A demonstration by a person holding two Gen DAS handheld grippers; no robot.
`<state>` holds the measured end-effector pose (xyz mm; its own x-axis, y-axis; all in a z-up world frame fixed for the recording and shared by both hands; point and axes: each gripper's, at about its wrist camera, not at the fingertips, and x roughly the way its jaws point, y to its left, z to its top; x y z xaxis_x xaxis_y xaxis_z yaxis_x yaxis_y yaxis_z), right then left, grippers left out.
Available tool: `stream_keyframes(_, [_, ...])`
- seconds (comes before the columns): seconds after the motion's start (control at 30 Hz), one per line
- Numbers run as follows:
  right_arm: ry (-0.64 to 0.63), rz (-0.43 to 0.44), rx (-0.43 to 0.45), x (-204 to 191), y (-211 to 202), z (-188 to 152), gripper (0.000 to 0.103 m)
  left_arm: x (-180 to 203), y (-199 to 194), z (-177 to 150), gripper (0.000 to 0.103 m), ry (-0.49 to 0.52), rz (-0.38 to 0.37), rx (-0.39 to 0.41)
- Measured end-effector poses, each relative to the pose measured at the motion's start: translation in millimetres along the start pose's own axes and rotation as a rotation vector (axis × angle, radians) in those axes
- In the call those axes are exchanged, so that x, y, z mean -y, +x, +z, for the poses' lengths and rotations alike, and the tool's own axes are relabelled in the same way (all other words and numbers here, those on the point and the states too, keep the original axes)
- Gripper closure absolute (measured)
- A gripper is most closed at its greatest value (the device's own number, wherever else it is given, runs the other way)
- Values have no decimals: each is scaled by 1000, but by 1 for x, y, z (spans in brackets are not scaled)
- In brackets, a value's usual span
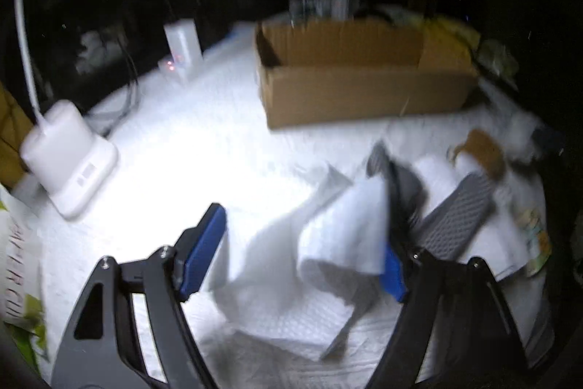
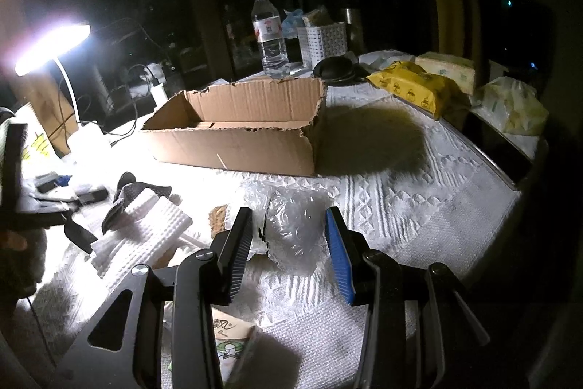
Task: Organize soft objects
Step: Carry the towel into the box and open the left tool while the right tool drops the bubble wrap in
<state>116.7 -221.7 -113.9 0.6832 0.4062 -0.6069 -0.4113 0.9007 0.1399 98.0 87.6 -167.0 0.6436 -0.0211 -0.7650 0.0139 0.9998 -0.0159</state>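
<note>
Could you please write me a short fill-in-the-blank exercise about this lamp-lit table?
1. The right gripper has its pads against a clear wad of ____ wrap.
2. The brown cardboard box is open at the ____.
3. The clear plastic water bottle stands ____ the box.

Missing words: bubble; top; behind
</note>
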Motion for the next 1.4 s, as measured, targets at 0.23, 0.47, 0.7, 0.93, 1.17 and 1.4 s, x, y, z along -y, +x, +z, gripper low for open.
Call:
stream_keyframes(0.23, [4, -2, 0, 2, 1, 1, 60, 2, 10, -4, 71, 4, -24, -3])
stream_keyframes(0.47, [-7, 1, 8, 5, 2, 8, 60, 8, -18, 8, 94, 9, -44, 71])
stream_keyframes(0.7, [-42, -4, 31, -2, -1, 29, 60, 9, -48, 35, 95, -6, -74, 160])
stream_keyframes(0.93, [-83, -9, 50, -5, 7, 57, 60, 9, -53, 72, 95, -24, -81, 230])
stream_keyframes(1.17, [-114, 1, 62, -4, 27, 87, 60, 13, -40, 105, 95, -27, -101, 261])
stream_keyframes(1.4, [-128, 32, 57, -6, 57, 107, 60, 15, -6, 129, 95, -45, -119, 264])
